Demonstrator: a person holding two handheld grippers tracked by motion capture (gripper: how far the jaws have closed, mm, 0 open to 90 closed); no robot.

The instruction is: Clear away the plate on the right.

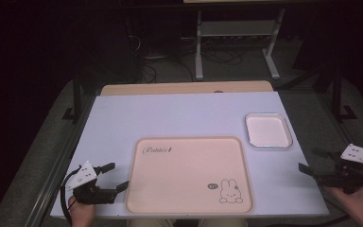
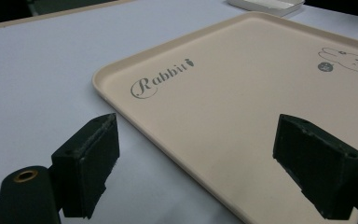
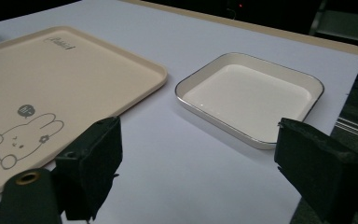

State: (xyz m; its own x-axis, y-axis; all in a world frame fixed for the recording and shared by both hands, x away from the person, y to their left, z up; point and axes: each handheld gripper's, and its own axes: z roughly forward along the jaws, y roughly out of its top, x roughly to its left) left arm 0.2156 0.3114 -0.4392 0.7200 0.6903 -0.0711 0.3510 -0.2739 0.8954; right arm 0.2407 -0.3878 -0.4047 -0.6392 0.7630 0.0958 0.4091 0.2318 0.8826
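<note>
Beige rectangular plastic tray (image 1: 189,175), printed with "Rabbit" lettering and a small rabbit drawing, lies flat at the six o'clock edge of the pale lilac surface (image 1: 179,116); nothing rests on it. Next in size, a white square dish with a thin dark rim (image 1: 268,130) sits apart from the tray, at about two o'clock from it. Left gripper (image 1: 112,176) hovers at the tray's nine o'clock side, jaws wide and holding nothing, one pad over the tray's edge and the other over bare surface. Right gripper (image 1: 312,161) hangs at four o'clock from the dish, off the surface's edge, jaws likewise wide and holding nothing.

Judged from here, the shallow rims are the risk: a jaw arriving too high could skate off, or push the light tray sideways toward the dish.
</note>
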